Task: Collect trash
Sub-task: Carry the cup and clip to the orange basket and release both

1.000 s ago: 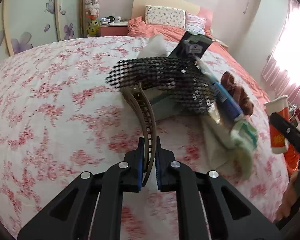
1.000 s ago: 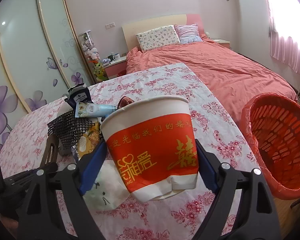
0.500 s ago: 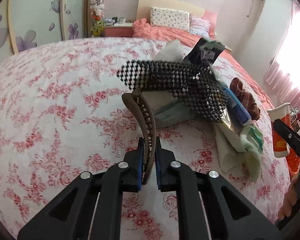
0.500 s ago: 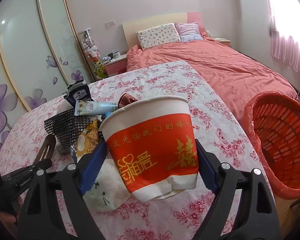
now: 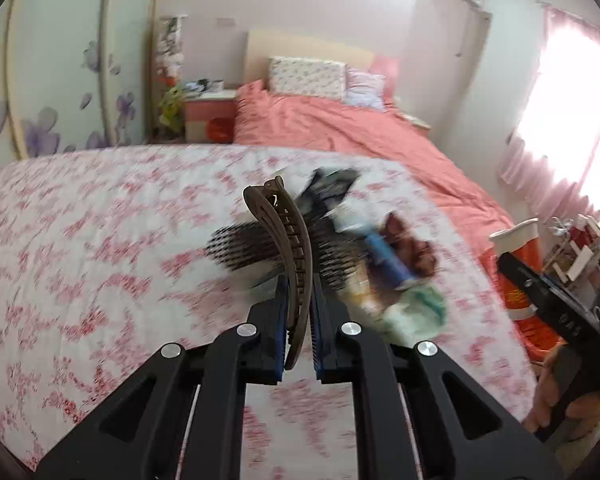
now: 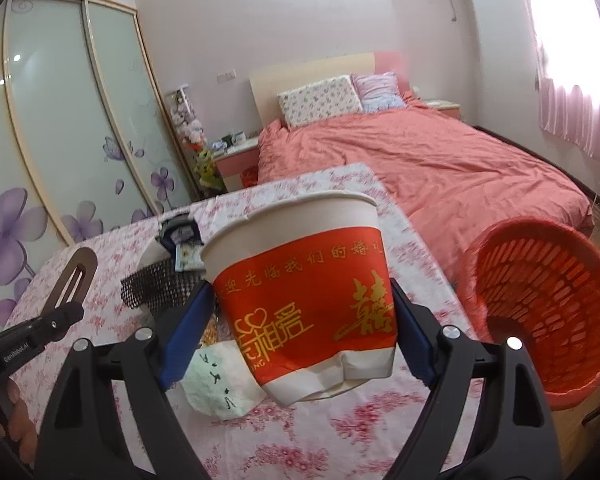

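My left gripper (image 5: 300, 292) is shut on a curved brown hair clip (image 5: 284, 236) and holds it upright above the floral tablecloth (image 5: 100, 240). In the right wrist view the same clip (image 6: 74, 280) sticks up at the far left. A red and white paper cup (image 6: 304, 300), dented at its base, sits tilted in the air between the pads of my right gripper (image 6: 298, 304). That cup (image 5: 516, 264) shows at the right edge of the left wrist view. A red plastic basket (image 6: 540, 312) stands on the floor right of the table.
A pile lies on the table beyond the clip: black mesh (image 5: 240, 248), a blue tube (image 5: 388, 260), a brown scrunchie (image 5: 414, 248), a black packet (image 5: 332, 188) and a pale green wrapper (image 6: 216, 384). A bed with a salmon cover (image 6: 440, 160) lies behind.
Both grippers have risen. The hair clip has come up off the tablecloth and now stands in front of the mesh. The cup sits higher, with more of the room in view.
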